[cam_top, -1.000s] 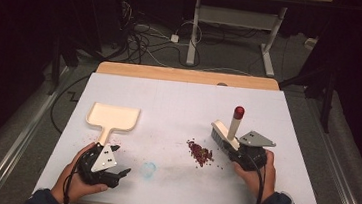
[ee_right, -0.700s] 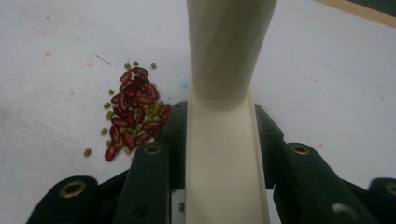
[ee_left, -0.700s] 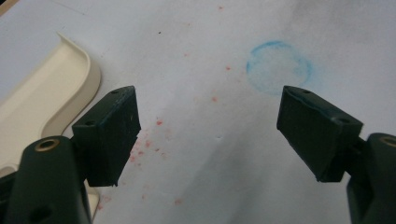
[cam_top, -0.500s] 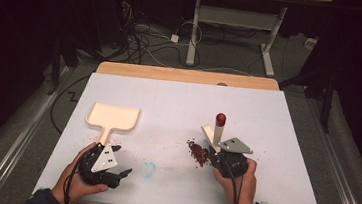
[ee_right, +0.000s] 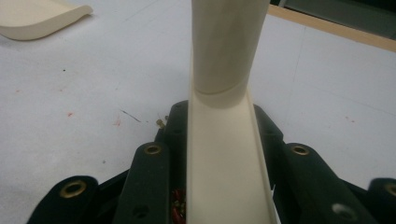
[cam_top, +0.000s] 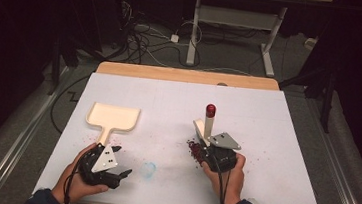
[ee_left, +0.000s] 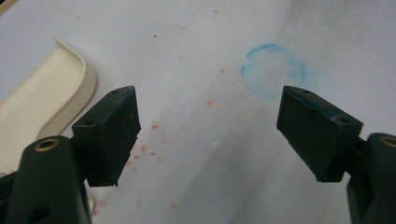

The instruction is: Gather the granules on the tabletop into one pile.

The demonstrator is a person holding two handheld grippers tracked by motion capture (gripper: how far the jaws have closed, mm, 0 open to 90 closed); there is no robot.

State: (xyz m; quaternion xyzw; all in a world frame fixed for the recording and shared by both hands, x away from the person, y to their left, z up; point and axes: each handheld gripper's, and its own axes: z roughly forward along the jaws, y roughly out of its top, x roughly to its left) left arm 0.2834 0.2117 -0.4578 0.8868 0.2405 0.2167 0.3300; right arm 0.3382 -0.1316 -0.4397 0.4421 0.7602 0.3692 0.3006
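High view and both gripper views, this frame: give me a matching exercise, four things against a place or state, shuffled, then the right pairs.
Things:
1. left gripper
2. right gripper
3. dustpan
4. blue ring mark

Place or state:
A. drawn on the white table cover, ahead of open jaws
B. shut on the cream brush handle
C. lying flat at the table's left, handle toward the person
D. open, holding nothing

Pairs: 1-D, 2-B, 3-C, 4-A
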